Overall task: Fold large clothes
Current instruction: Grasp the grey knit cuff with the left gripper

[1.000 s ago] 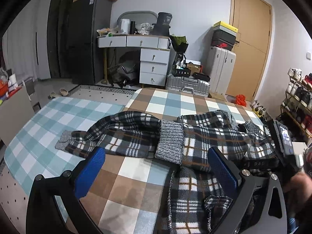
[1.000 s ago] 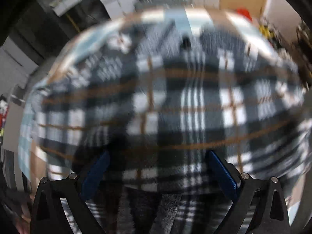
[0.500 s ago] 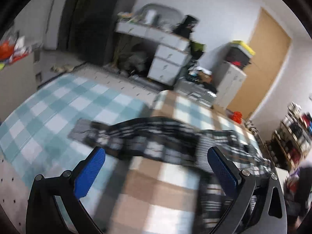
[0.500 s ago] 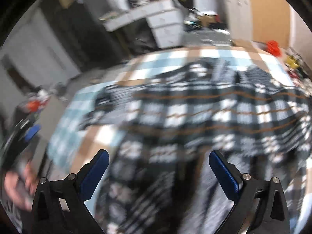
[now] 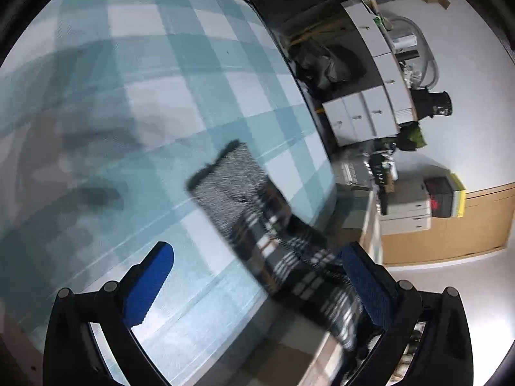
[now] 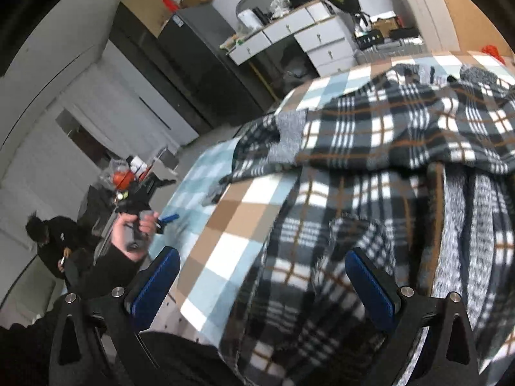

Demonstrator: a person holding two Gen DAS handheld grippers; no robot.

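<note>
Your left gripper (image 5: 257, 286) is spread wide over the checked bedcover (image 5: 161, 96), the plaid garment's grey-cuffed sleeve (image 5: 254, 212) lying between its fingers, while your right gripper (image 6: 262, 284), equally wide and empty, hangs above the plaid garment (image 6: 386, 148) spread across that bedcover.

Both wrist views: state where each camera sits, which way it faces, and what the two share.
Left wrist: on the left claw, rolled sideways and aimed at the plaid sleeve on the checked bed cover; only its open fingers show.
Right wrist: on the right claw, facing across the plaid jacket; its open fingers and the left hand show.
Shared: the garment, bed cover and white desk.
</note>
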